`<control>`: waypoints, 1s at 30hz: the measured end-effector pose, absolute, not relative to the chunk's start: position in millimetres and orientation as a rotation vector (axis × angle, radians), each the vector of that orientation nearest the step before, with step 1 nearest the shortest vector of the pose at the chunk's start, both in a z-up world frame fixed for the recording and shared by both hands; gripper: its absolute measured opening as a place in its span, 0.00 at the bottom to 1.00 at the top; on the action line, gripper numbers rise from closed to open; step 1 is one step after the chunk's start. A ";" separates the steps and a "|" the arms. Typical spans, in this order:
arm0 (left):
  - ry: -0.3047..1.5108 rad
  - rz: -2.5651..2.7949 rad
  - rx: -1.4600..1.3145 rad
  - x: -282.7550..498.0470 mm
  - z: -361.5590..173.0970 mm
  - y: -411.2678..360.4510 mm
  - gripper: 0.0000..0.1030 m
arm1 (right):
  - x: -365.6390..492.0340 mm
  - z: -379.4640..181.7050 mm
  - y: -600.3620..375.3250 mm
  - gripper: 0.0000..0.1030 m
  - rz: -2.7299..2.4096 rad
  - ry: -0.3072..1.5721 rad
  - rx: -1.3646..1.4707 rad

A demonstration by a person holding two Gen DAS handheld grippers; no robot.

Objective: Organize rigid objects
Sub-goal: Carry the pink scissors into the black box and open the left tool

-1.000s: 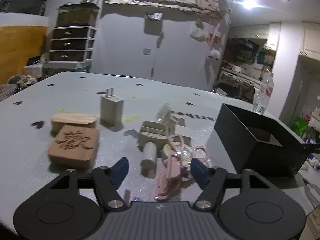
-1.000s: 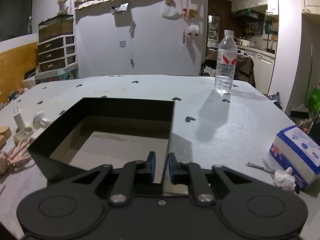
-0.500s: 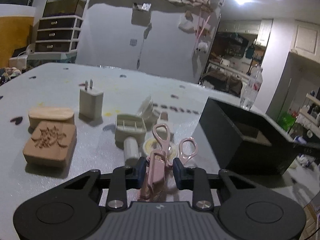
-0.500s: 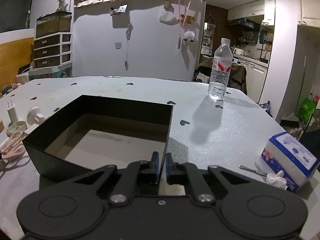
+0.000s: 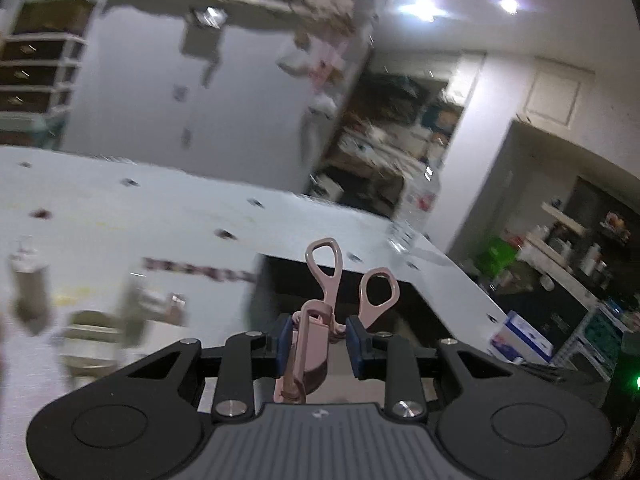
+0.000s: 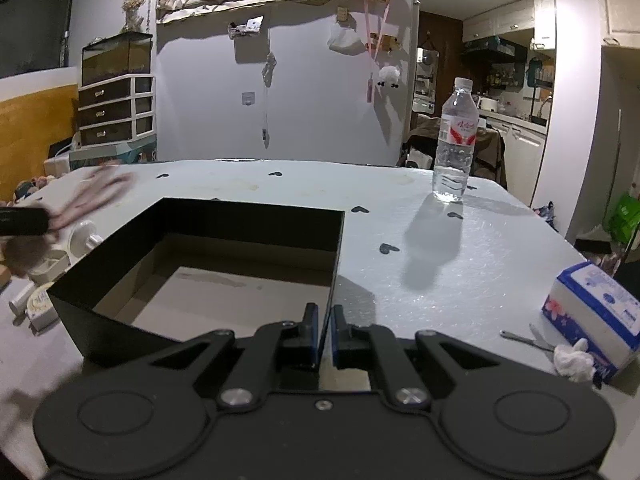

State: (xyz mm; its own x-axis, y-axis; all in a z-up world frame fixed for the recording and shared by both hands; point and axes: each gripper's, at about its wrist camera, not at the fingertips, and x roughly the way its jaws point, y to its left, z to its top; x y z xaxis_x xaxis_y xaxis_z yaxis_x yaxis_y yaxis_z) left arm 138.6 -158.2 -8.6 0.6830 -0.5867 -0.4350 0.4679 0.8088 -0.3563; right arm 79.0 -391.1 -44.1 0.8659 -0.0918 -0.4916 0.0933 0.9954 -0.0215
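Note:
My left gripper [image 5: 316, 334] is shut on a pair of pink scissors [image 5: 330, 288], with the handle loops pointing up and forward, off the table. Behind them lies the open black box [image 5: 280, 280]. The view is blurred from motion. In the right wrist view the scissors [image 6: 96, 196] show as a pink blur at the far left, beyond the left wall of the black box [image 6: 256, 220]. My right gripper [image 6: 325, 332] is shut on the thin near-right wall of that box, whose brown floor is bare.
A water bottle [image 6: 456, 148] stands on the white table behind the box, with a blue and white tissue pack [image 6: 592, 300] and a small metal tool [image 6: 524, 338] at the right. A white charger [image 5: 28, 288] and several small items [image 6: 40, 300] lie left of the box.
The left jaws closed on the pink scissors, lifted them off the table and swung right toward the black box. The right jaws tightened on the box wall and stayed put.

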 end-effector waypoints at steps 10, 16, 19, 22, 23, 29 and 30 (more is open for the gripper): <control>0.759 -0.559 -0.135 186.0 -28.7 -256.6 0.30 | 80.2 -45.2 -387.6 0.06 -0.117 0.515 0.031; 0.826 -0.555 -0.134 196.6 -40.1 -287.5 0.22 | 79.4 -45.6 -393.4 0.06 -0.100 0.511 0.050; 0.839 -0.552 -0.127 196.7 -42.9 -297.6 0.22 | 78.7 -46.3 -395.2 0.07 -0.091 0.509 0.056; 0.836 -0.557 -0.124 194.5 -42.8 -302.9 0.21 | 78.6 -46.8 -395.3 0.07 -0.084 0.507 0.061; 0.837 -0.564 -0.128 193.8 -42.8 -302.1 0.21 | 78.5 -46.9 -395.5 0.07 -0.083 0.507 0.061; 0.845 -0.567 -0.155 188.3 -44.1 -292.6 0.51 | 78.8 -47.2 -396.7 0.07 -0.075 0.507 0.063; 0.845 -0.568 -0.157 187.1 -44.3 -291.3 0.51 | 78.9 -47.4 -397.3 0.07 -0.074 0.506 0.064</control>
State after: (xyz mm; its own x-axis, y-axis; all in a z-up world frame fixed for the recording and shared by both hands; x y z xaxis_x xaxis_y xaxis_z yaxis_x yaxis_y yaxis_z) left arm 187.1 -291.3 -44.3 0.5258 -0.5336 -0.6624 0.4124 0.8411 -0.3500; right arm 78.9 -397.3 -47.4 0.8721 -0.0548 -0.4862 0.0867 0.9953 0.0433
